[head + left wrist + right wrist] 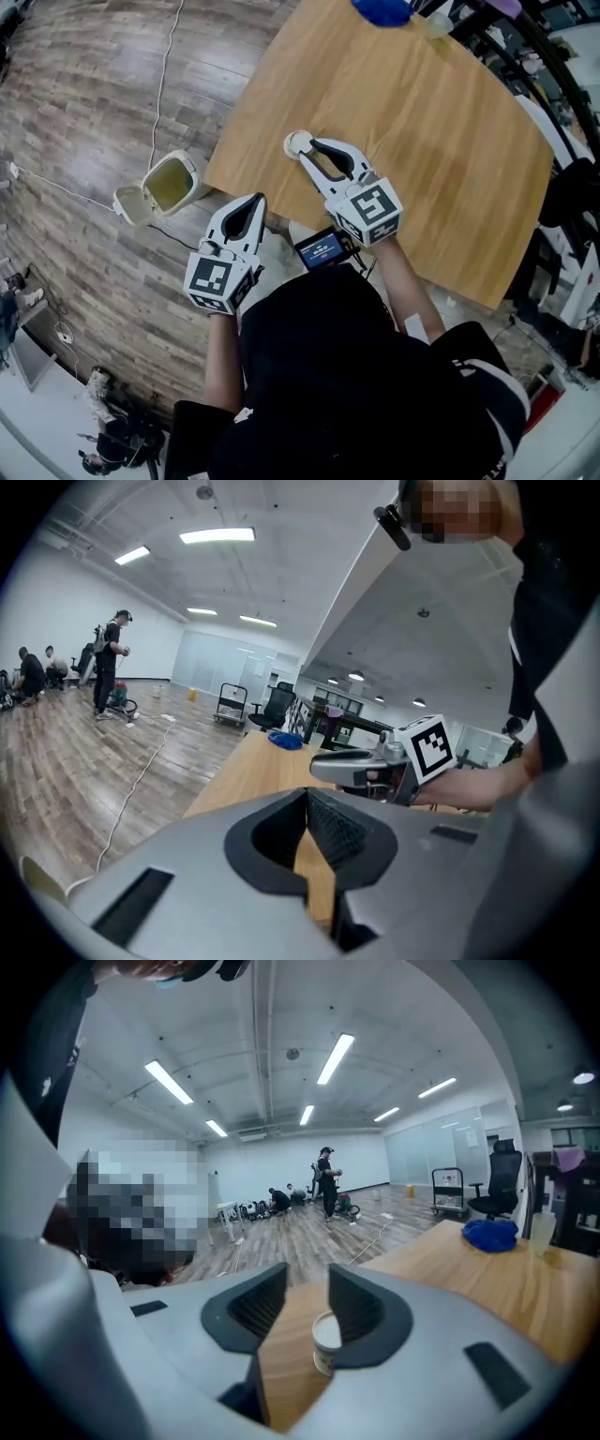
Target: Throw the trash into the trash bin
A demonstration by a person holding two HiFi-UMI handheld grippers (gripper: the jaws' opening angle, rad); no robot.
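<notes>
A white paper cup point(298, 142) stands upright near the left edge of the wooden table point(422, 131). My right gripper point(307, 150) reaches it with its jaws apart; in the right gripper view the cup point(325, 1340) sits just past the tips of my right gripper point(307, 1279), close to the right-hand jaw and partly hidden by it, and no pad presses on it. My left gripper point(256, 202) hovers at the table's near-left corner, shut and empty, its tips point(307, 797) together. The trash bin point(171, 182) stands on the floor left of the table, lid open.
A blue bundle point(382, 11) and a clear cup point(437, 24) lie at the table's far end. A white cable point(161, 84) runs across the wood floor by the bin. A small screen point(322, 248) hangs at the person's chest. Chairs and racks crowd the right side.
</notes>
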